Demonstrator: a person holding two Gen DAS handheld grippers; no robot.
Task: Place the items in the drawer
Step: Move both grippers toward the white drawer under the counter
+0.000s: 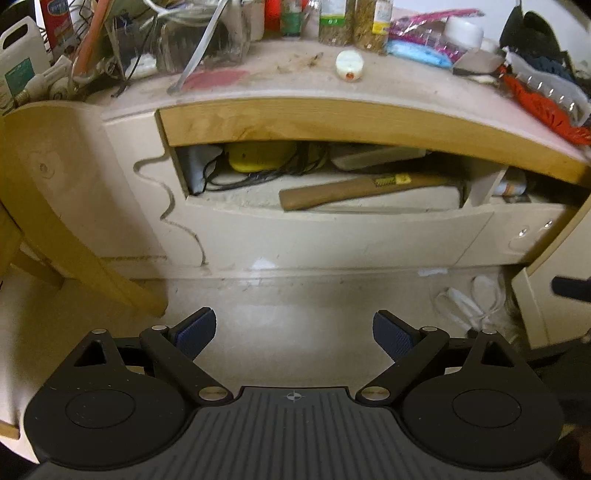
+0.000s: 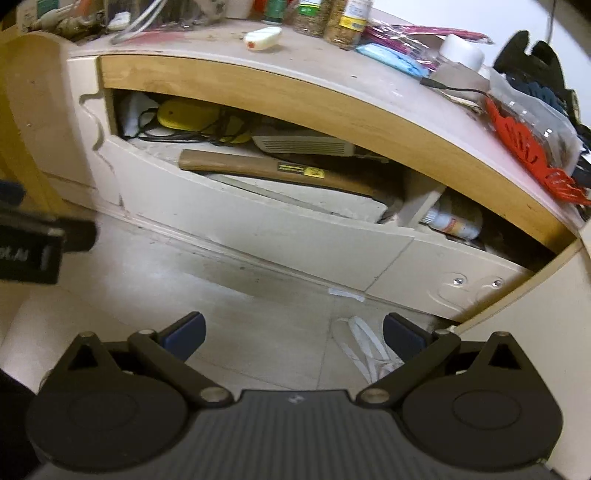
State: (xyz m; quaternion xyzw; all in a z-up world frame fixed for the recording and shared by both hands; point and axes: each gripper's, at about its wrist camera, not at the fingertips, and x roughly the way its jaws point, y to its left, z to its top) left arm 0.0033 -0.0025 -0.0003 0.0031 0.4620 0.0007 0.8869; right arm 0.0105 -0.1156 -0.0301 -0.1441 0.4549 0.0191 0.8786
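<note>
Left hand-held gripper sits at the bottom of its own view with both blue-padded fingers spread wide and nothing between them, hanging over pale floor tiles in front of the cabinet. Right hand-held gripper is likewise spread and empty at the bottom of its view, with a coil of white cord on the floor just beyond its right finger. Across the middle of both views runs the open drawer, its cream front panel pulled out beneath the wooden edge of the worktop. Inside the drawer lies a hammer with a wooden handle, stretched lengthwise near the front, carrying a yellow and black label. Behind it, toward the upper left of the drawer opening, sits a yellow device tangled in black cable, and beside that a flat beige slotted item. In the narrower compartment at the right end a small white bottle lies on its side. On the worktop, at the top centre of the left view, a small white bottle with an orange cap lies tipped over, near two spice jars, a blue packet and a red plastic piece toward the right edge.
</note>
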